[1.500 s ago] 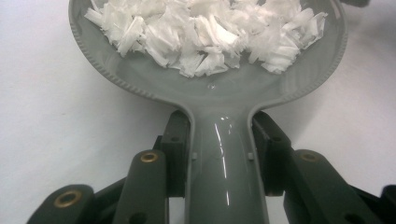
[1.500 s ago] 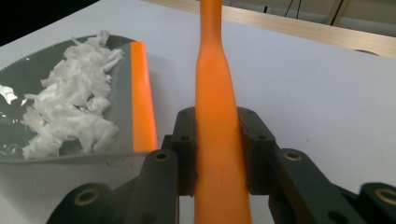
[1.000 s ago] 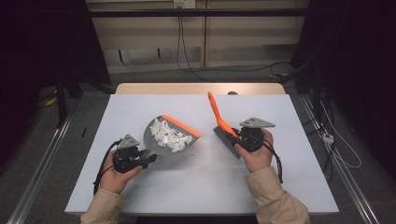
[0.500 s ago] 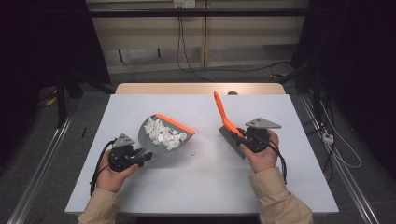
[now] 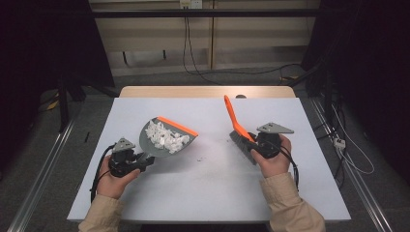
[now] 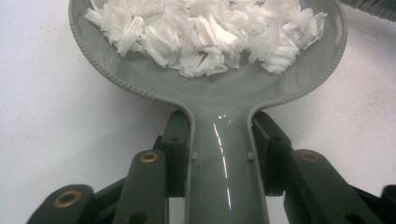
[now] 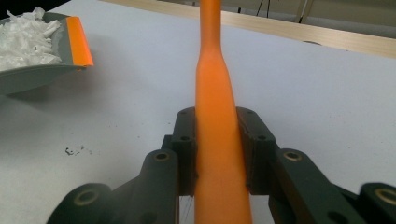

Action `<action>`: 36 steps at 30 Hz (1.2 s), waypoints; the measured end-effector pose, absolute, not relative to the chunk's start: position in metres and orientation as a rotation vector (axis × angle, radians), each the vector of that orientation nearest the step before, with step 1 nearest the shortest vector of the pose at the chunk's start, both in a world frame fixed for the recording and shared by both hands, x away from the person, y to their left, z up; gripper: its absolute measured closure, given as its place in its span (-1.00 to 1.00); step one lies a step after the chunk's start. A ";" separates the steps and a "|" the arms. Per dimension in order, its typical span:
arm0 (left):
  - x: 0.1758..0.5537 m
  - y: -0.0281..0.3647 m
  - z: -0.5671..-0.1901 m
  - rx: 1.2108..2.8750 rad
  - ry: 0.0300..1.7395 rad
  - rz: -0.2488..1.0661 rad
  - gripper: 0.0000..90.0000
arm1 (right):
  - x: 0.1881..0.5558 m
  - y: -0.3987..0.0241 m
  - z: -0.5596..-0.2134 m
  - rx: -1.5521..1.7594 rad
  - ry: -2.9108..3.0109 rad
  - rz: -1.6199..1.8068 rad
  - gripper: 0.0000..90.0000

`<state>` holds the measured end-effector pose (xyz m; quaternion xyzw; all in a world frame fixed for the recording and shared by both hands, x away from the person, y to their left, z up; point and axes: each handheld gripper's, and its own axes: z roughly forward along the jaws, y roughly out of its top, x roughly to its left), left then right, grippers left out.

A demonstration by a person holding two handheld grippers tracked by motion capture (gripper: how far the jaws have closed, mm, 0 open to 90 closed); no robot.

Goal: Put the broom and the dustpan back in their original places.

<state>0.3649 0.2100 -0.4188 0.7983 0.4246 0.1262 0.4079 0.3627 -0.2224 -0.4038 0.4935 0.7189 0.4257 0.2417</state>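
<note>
White table (image 5: 203, 193) top fills the near scene, with dark floor and cables beyond its far edge. At near left, the left gripper (image 5: 145, 162) is clamped on the grey handle of the dustpan (image 5: 167, 137), whose pan lies farther in and holds a heap of white paper shreds (image 5: 167, 139) behind its orange lip. A few loose scraps (image 5: 200, 158) lie on the table between the two hands. At near right, the right gripper (image 5: 251, 145) is clamped on the orange handle of the brush (image 5: 233, 118), which rises steeply toward the far side, its dark bristles resting on the table. Nothing stands between dustpan and brush.
</note>
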 end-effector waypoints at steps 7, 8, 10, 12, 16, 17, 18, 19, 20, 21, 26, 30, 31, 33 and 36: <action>0.364 0.213 -0.418 1.996 1.083 0.321 0.40 | 0.362 -0.224 -0.403 1.348 1.957 1.168 0.59; 0.364 0.214 -0.418 1.996 1.084 0.322 0.40 | 0.362 -0.224 -0.403 1.346 1.955 1.169 0.59; 0.365 0.214 -0.417 1.994 1.089 0.326 0.40 | 0.362 -0.225 -0.402 1.344 1.951 1.168 0.59; 0.365 0.215 -0.418 1.990 1.093 0.327 0.40 | 0.361 -0.225 -0.402 1.340 1.949 1.169 0.59; 0.365 0.216 -0.417 1.981 1.107 0.331 0.40 | 0.361 -0.227 -0.402 1.339 1.944 1.170 0.59; 0.365 0.216 -0.417 1.980 1.111 0.333 0.40 | 0.361 -0.227 -0.402 1.340 1.943 1.170 0.59; 0.365 0.217 -0.417 1.978 1.115 0.331 0.40 | 0.361 -0.227 -0.402 1.338 1.941 1.171 0.59; 0.365 0.217 -0.417 1.977 1.118 0.323 0.40 | 0.361 -0.227 -0.401 1.339 1.942 1.171 0.59; 0.365 0.218 -0.417 1.978 1.117 0.326 0.40 | 0.361 -0.228 -0.401 1.341 1.941 1.171 0.59; 0.365 0.217 -0.418 1.973 1.122 0.330 0.40 | 0.360 -0.228 -0.401 1.341 1.942 1.172 0.59; 0.366 0.219 -0.417 1.964 1.133 0.333 0.40 | 0.359 -0.231 -0.401 1.344 1.935 1.172 0.59; 0.366 0.219 -0.417 1.961 1.139 0.335 0.40 | 0.358 -0.235 -0.401 1.347 1.930 1.171 0.59; 0.367 0.220 -0.417 1.960 1.141 0.335 0.40 | 0.358 -0.235 -0.402 1.350 1.928 1.172 0.59; 0.368 0.220 -0.418 1.961 1.147 0.334 0.40 | 0.358 -0.237 -0.402 1.357 1.924 1.169 0.59; 0.369 0.221 -0.418 1.955 1.153 0.341 0.40 | 0.357 -0.240 -0.402 1.363 1.917 1.169 0.59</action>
